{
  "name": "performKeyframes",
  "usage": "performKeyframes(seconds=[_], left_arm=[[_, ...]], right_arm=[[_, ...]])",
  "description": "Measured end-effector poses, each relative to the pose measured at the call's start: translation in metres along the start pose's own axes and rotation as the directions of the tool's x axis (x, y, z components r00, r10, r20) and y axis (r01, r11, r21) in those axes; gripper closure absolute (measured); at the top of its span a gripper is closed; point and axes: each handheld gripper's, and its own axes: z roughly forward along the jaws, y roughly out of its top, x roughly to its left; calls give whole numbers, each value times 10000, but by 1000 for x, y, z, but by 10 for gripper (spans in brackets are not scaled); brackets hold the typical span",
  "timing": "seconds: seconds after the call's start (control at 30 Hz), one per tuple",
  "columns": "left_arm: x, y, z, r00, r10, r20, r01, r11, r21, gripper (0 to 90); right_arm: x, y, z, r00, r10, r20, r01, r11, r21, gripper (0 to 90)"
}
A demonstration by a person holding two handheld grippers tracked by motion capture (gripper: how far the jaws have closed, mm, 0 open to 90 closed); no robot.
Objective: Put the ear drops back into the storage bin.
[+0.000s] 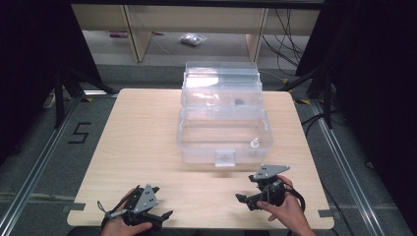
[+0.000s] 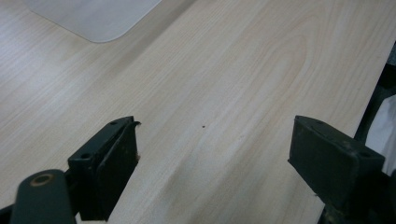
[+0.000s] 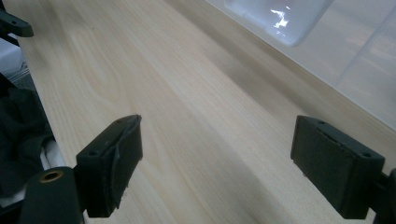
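We held both hand-held grippers, left [image 1: 156,204] & right [image 1: 246,199], spread wide w/ nothing in them. The clear plastic box [image 1: 223,130] sat mid-surface [image 1: 137,142]. It looked light, slippery, bendy; we'd pinch its front latch [image 1: 225,158].

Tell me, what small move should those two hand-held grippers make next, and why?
Probably the right gripper should ease forward toward the clear plastic storage box's front latch. Both it and the left gripper rest open and empty near the front edge of the pale wooden table, and the box appears closed.
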Motion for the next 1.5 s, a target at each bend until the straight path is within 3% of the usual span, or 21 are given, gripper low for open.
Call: performKeyframes(seconds=[0.07,0.13,0.33,0.37,0.4,0.43,0.47,0.5,0.53,0.6,0.7,0.73,0.8,0.87,1.17,1.2,1.23,1.27,1.4,1.47,1.5], left_arm=[[-1,-1,0,9998,-174,26,174,9998,5,150],[0,0,0,10000,32,-21,-32,10000,25,150],[0,0,0,10000,-1,-6,1,10000,-2,150],[0,0,0,10000,-1,20,1,10000,7,150],[0,0,-1,10000,-7,46,7,10000,1,150],[-1,0,-1,9999,-157,53,157,9999,-3,150],[0,0,0,10000,-14,-6,14,10000,-15,150],[0,0,0,10000,-6,6,6,10000,-3,150],[0,0,0,10000,1,15,-1,10000,4,150],[0,0,0,10000,20,10,-20,10000,7,150],[0,0,0,10000,-1,-2,1,10000,-5,150],[0,0,0,10000,4,1,-4,10000,4,150],[0,0,0,10000,12,18,-12,10000,5,150],[0,0,0,10000,-3,-8,3,10000,-7,150],[-1,0,-1,10000,-19,35,19,10000,-21,150],[0,0,-1,10000,-27,29,27,10000,-14,150],[-1,0,-1,10000,-18,25,18,10000,-13,150],[-1,0,-1,10000,-6,32,6,10000,1,150],[0,0,-1,10000,-17,20,17,10000,-6,149],[0,0,-1,10000,17,55,-17,10000,2,150],[-1,0,0,10000,28,-27,-28,10000,4,150]], right_arm=[[0,-2,-2,9999,-73,72,73,10000,-14,172],[0,-4,-2,9999,-38,121,38,10000,-32,171],[0,-12,-4,9999,-9,144,7,10000,98,168],[2,-14,-5,9997,252,53,-254,9994,234,168],[0,-16,-4,9998,33,178,-37,9998,216,168],[1,-18,-4,9998,85,154,-89,9997,249,168],[1,-20,-2,9995,195,228,-198,9997,121,168],[3,-21,-4,9993,346,134,-352,9983,463,168],[1,-23,-3,9997,172,175,-178,9991,374,168],[4,-25,-4,9988,448,172,-455,9980,440,168],[2,-27,-5,10000,64,65,-67,9990,435,169],[3,-28,-4,9995,267,154,-272,9992,277,169],[2,-29,-5,9999,46,120,-52,9989,464,168],[4,-31,-6,9995,292,103,-296,9984,489,168],[7,-38,-10,9994,304,182,-313,9981,526,167],[9,-40,-9,9989,430,206,-438,9983,398,167],[11,-40,-11,9977,662,133,-669,9958,626,166],[11,-41,-10,9983,562,171,-569,9974,445,167],[13,-45,-11,9979,599,254,-614,9960,646,166],[11,-46,-12,9989,384,284,-407,9956,849,166],[14,-47,-12,9969,729,308,-754,9929,920,166]])
